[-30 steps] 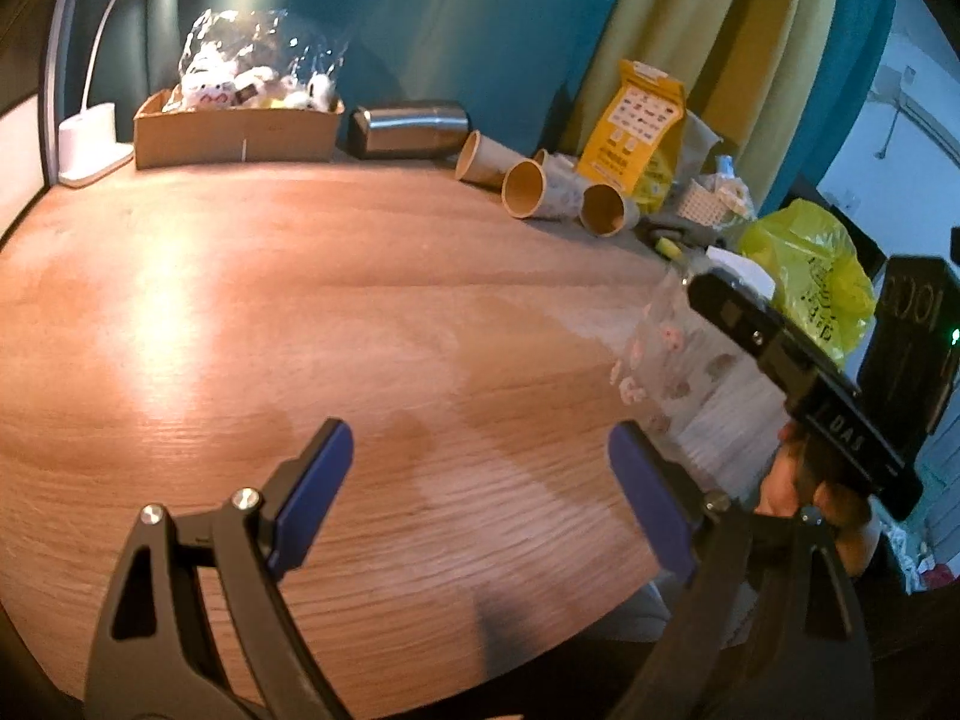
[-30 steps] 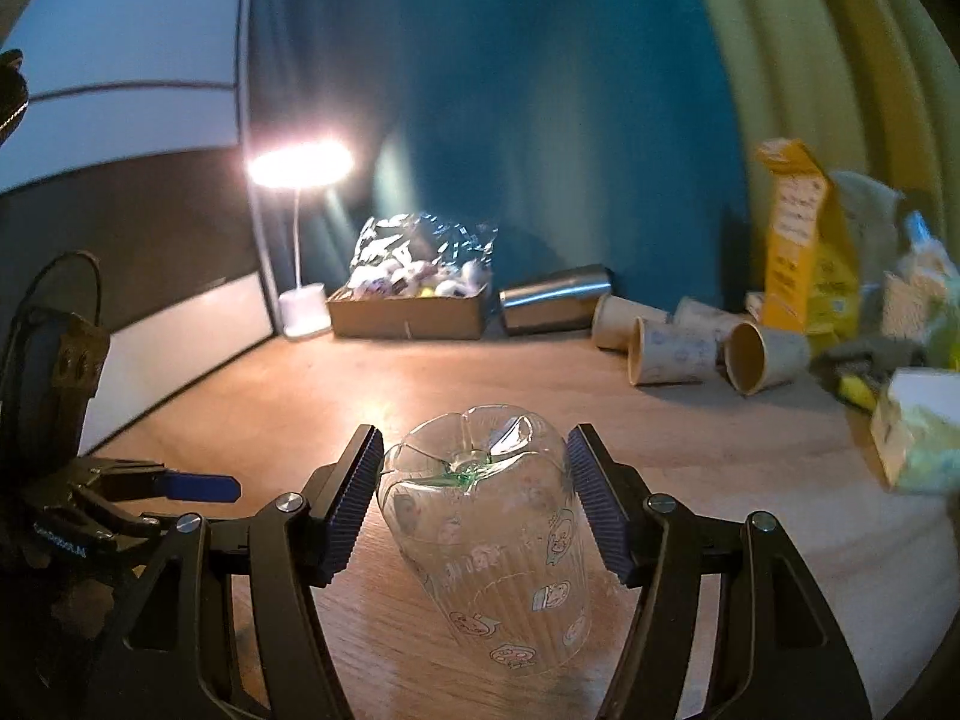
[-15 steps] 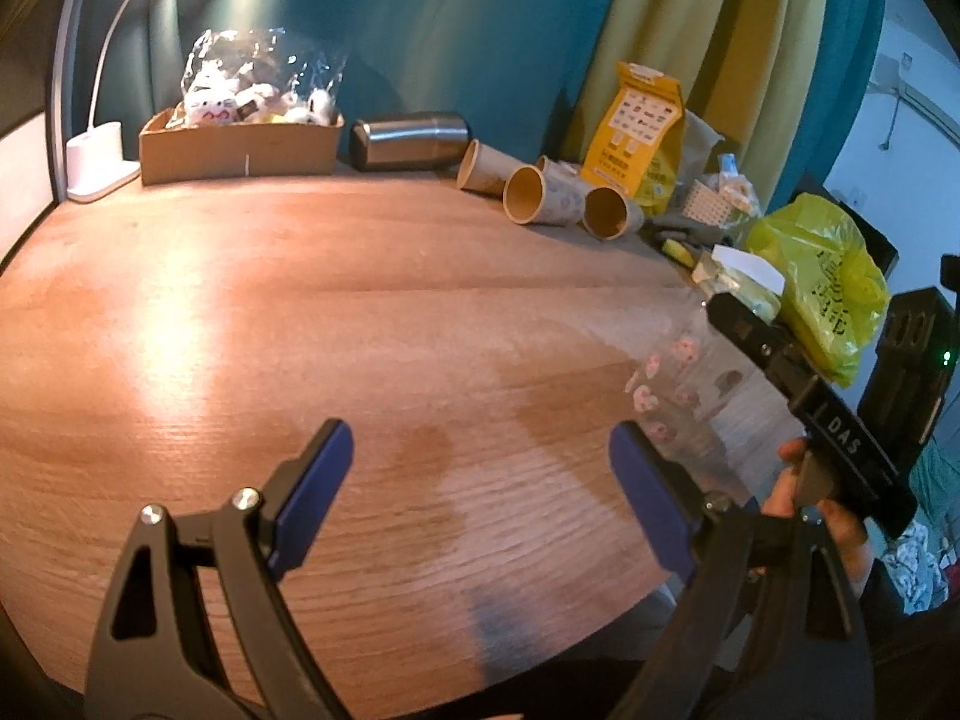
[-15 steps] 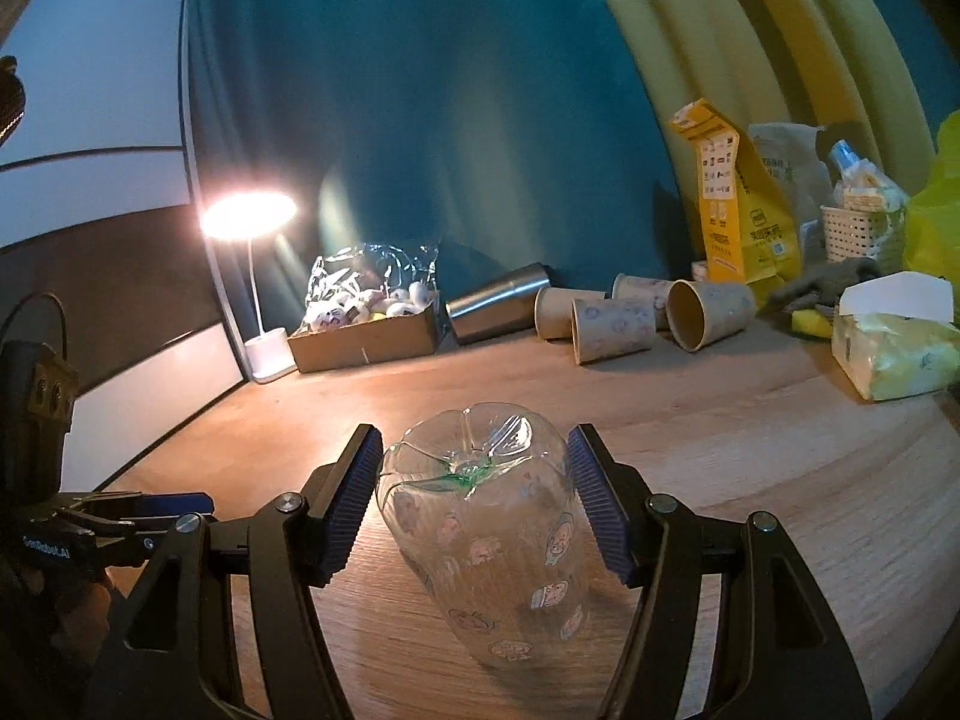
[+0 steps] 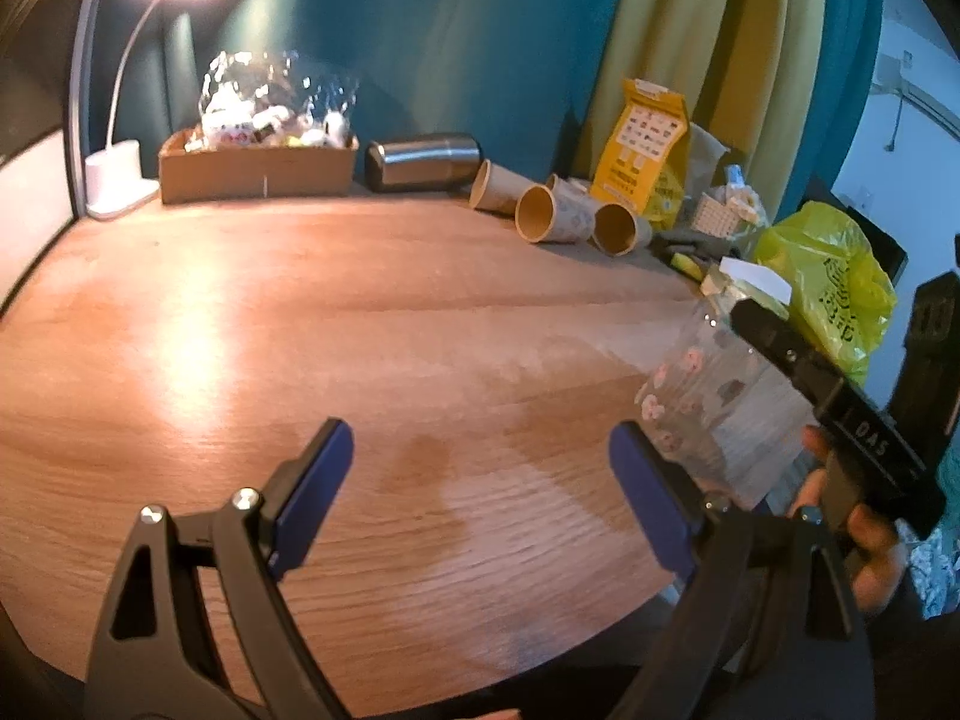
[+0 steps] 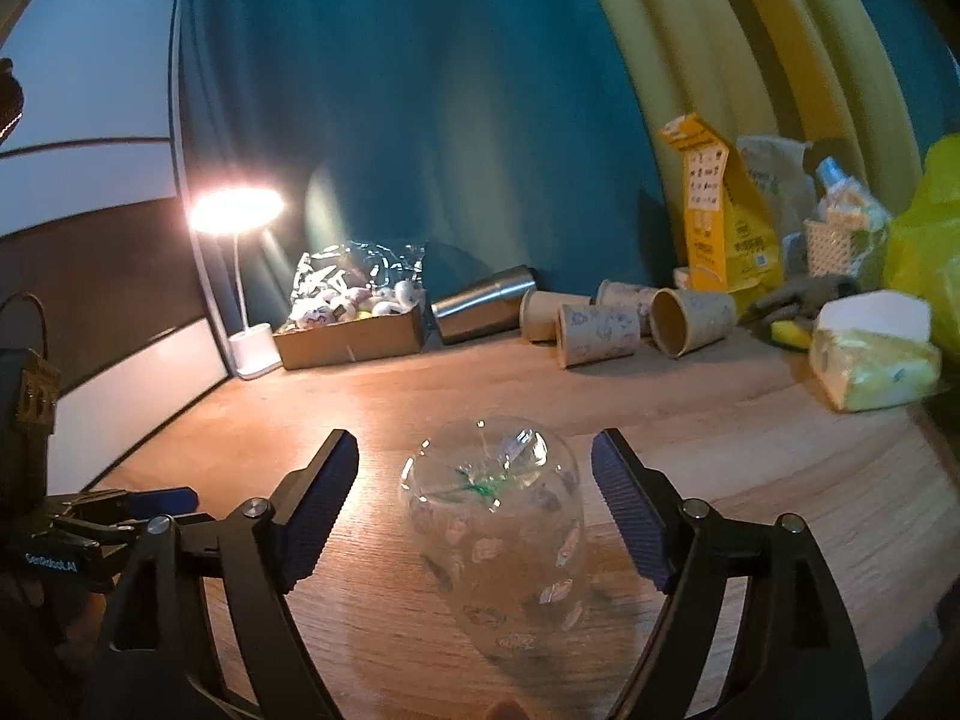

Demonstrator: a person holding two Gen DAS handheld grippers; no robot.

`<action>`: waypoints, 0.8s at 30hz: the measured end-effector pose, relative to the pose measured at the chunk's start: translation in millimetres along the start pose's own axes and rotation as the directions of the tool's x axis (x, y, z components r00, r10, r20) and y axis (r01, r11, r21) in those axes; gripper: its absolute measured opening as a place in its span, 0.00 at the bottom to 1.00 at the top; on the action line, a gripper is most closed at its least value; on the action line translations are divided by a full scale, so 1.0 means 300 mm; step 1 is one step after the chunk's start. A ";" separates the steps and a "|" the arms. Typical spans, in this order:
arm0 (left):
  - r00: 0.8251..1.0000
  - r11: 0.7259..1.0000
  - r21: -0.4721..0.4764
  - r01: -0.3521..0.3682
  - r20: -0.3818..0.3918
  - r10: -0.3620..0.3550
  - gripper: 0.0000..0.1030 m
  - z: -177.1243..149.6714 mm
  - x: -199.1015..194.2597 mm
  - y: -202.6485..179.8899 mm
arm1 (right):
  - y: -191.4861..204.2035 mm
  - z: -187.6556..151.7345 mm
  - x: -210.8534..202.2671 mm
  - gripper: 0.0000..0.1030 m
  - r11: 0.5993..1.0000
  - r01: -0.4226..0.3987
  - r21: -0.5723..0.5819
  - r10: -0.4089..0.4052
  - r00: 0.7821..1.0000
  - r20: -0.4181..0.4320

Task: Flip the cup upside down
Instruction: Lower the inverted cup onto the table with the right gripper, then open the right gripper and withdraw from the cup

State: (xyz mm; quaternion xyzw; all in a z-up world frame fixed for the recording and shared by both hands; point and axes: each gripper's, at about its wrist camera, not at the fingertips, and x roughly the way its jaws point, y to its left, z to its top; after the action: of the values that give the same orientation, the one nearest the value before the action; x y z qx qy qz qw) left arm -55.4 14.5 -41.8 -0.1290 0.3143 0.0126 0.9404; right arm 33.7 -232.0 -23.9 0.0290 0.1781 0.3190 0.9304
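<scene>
While the right gripper (image 6: pixel 474 504) stands wide open, the cup (image 6: pixel 498 534) sits between its two fingers with a clear gap on each side, touching neither pad. The cup is clear glass with small printed figures, and it stands upside down on the wooden surface (image 6: pixel 750 420): closed base up, mouth down against the wood. In the right wrist view the base dome is about level with the fingertips (image 6: pixel 324 480), and the rest of the body reaches back between the finger arms.

The left gripper (image 5: pixel 480 480) is also spread wide and holds nothing; only bare wood shows between its blue pads (image 5: pixel 312 492). From the left wrist view the cup (image 5: pixel 702 396) lies off to the right of this gripper, just beyond its right finger, near the front right edge of the surface (image 5: pixel 360 330). The black body of the right gripper (image 5: pixel 840 408) covers part of the cup from the right, and the hand (image 5: pixel 864 528) holding it shows below.

Background along the far edge of the surface:
- desk lamp (image 6: pixel 240 276), lit, far left
- cardboard box (image 6: pixel 354 336) with a crinkled plastic bag of small items
- steel tumbler (image 6: pixel 480 306) lying on its side
- several paper cups (image 6: pixel 600 330) lying on their sides
- yellow carton (image 6: pixel 714 222), standing
- tissue pack (image 6: pixel 870 348), right
- yellow plastic bag (image 5: pixel 828 288)
</scene>
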 end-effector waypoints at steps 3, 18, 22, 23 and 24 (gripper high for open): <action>0.999 1.000 0.010 -0.007 0.033 0.006 0.86 0.005 -0.037 -0.011 | 0.035 0.023 -0.041 0.80 0.999 0.040 -0.034 -0.041 0.999 -0.016; 0.988 1.000 0.021 0.013 0.154 -0.016 0.86 0.012 -0.277 -0.081 | 0.128 0.055 -0.224 0.80 0.985 0.163 -0.048 -0.169 0.975 -0.145; 0.987 0.999 0.031 -0.007 0.158 0.002 0.86 0.009 -0.309 -0.110 | 0.138 0.050 -0.260 0.80 0.983 0.176 -0.043 -0.181 0.970 -0.160; 0.989 0.999 0.033 -0.012 0.149 0.007 0.86 0.009 -0.311 -0.119 | 0.137 0.047 -0.270 0.80 0.983 0.178 -0.037 -0.181 0.970 -0.163; 0.990 0.999 0.035 -0.015 0.142 0.010 0.86 0.006 -0.313 -0.128 | 0.136 0.046 -0.276 0.80 0.983 0.180 -0.035 -0.183 0.969 -0.165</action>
State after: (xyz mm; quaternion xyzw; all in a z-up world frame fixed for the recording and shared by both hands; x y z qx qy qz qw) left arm -125.7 -16.7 24.4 -0.1088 0.2476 0.0217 0.9625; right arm -46.0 -248.8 21.7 -0.0233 0.2546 0.2355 0.9376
